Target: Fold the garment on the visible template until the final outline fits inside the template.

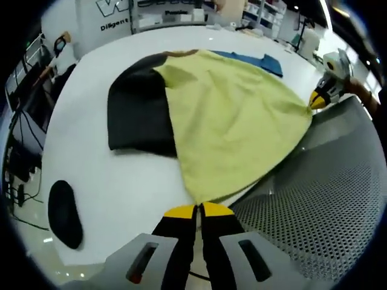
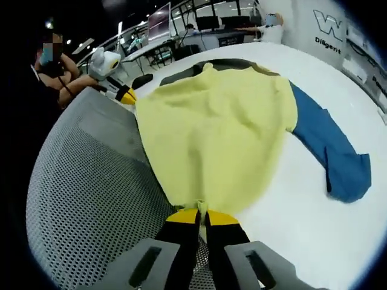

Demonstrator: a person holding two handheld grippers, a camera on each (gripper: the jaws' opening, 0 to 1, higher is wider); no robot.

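Both hand-held grippers are clamped on the garment: my left hand-held gripper (image 1: 198,210) has its jaws pinched together on one corner of the yellow cloth, and my right hand-held gripper (image 2: 201,214) is closed the same way on the other corner. The garment (image 1: 233,121) is a yellow shirt with blue sleeves, spread across the white counter (image 1: 109,181), its near edge drawn toward me over the rim and partly above a grey mesh chair back (image 1: 326,199). One blue sleeve (image 2: 332,151) lies flat on the counter out to the side. Under the far part of the shirt sits a dark template (image 1: 136,109), about half of it covered by the yellow cloth. A small dark oval pad (image 1: 64,214) lies apart near the counter edge. I judge this as the start of a fold: the hem is held at both corners and the shirt is far wider than the dark shape, so nothing fits yet. Next I would need to lift both corners together, keep the edge taut and level, and carry it over toward the collar, landing on the template. On the wall beyond I can read a large "W" and "Diligent"; the rest is too small.
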